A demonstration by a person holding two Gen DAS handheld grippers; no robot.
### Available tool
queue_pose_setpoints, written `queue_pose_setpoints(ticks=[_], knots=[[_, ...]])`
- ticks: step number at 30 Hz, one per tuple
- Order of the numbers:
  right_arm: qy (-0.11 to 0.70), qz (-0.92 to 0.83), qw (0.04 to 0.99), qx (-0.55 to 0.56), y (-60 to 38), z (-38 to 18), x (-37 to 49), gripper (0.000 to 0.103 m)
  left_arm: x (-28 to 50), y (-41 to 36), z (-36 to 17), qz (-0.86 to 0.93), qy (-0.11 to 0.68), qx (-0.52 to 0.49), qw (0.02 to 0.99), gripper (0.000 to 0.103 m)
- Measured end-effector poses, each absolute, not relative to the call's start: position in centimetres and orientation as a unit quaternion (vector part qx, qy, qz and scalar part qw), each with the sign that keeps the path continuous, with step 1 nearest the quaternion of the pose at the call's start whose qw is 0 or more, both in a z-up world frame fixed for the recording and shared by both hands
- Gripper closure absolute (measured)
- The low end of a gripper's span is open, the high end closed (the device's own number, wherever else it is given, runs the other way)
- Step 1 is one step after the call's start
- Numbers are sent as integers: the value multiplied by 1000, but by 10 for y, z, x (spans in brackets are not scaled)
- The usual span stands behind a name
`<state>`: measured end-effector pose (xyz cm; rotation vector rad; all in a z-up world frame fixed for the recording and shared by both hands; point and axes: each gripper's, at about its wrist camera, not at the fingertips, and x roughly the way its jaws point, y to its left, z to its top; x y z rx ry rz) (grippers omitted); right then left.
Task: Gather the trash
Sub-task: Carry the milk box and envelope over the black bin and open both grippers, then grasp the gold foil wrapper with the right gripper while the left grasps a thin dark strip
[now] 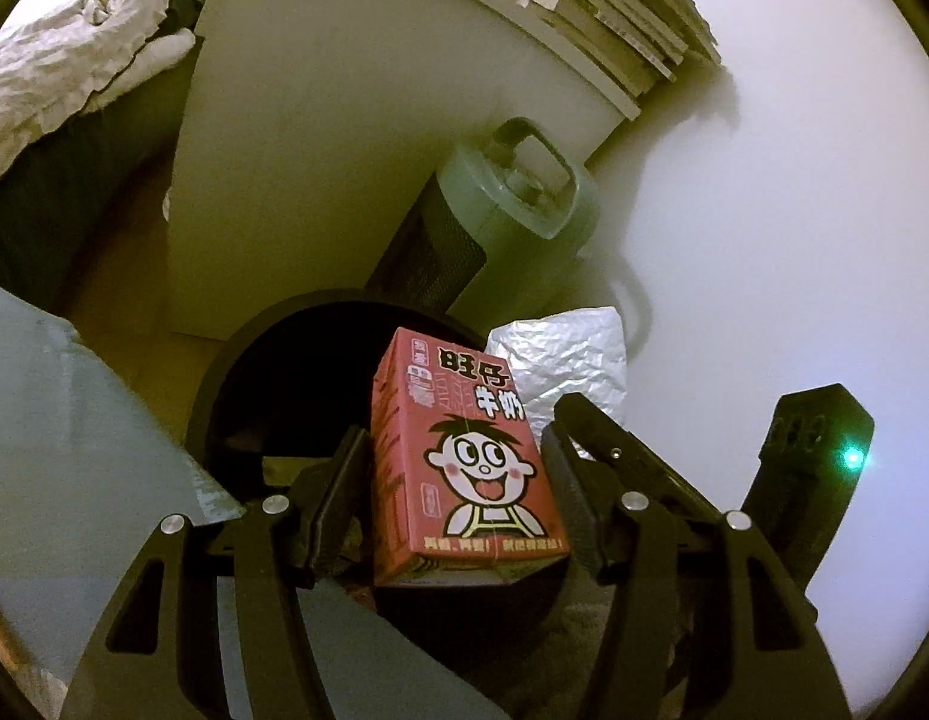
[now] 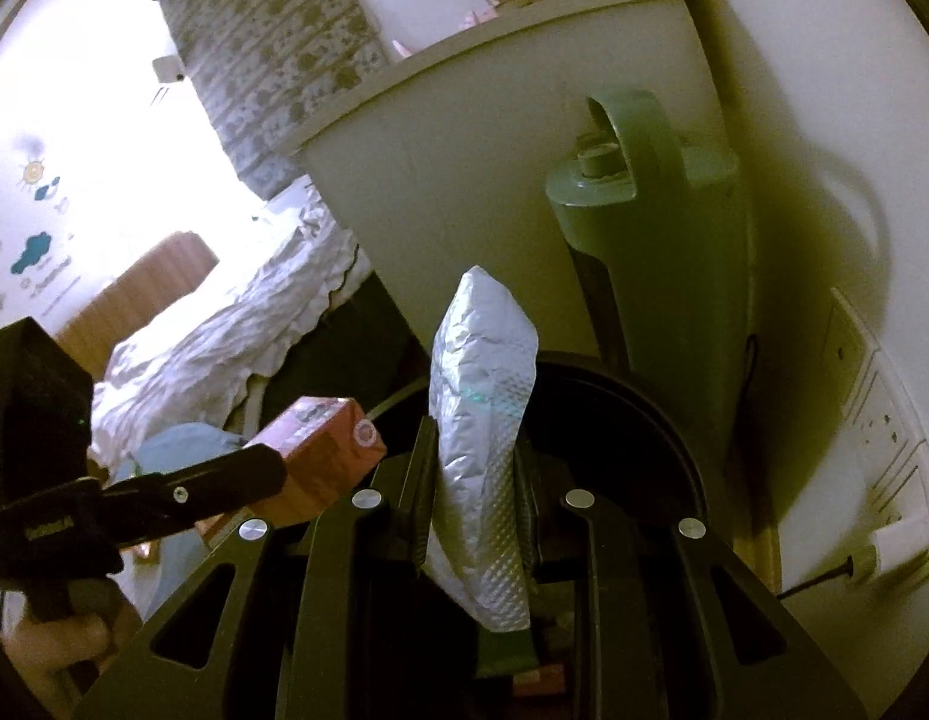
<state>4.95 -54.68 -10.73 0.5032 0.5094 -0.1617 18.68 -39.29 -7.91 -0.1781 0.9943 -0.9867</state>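
Red cardboard milk carton (image 1: 464, 462) sits clamped in the left gripper (image 1: 455, 480) above the round black trash bin (image 1: 224, 372); at its 2 o'clock, the right gripper (image 2: 473, 498) pinches a crinkled silver foil pouch (image 2: 482, 420)

My feeds are dim and yellow-green, with dark fisheye corners and bowed edges. In the right wrist view daylight blows out the far wall (image 2: 74, 138) up-left of the hand-held gripper (image 2: 473, 480). In the left wrist view a green LED (image 1: 852, 456) flares at right, and the book stack (image 1: 608, 18) casts a soft wall shadow.
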Motion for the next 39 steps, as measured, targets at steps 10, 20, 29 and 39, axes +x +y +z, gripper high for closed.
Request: queue_pose_setpoints(ticks=[10,20,29,39], knots=[[253,-80,925,273,-557,-111,52,65,186,-394,-79,-441,465,-75,764,24],[234,-83,928,277,-556,-110,48,43,172,-362,-61,-425,454,-81,779,18],[234,-56,939,247,-531,-105,54,31,141,-266,-24,-375,415,-95,824,12],[272,34,940,201,-466,-95,63,31,123,-112,-32,-238,424,-80,870,13]])
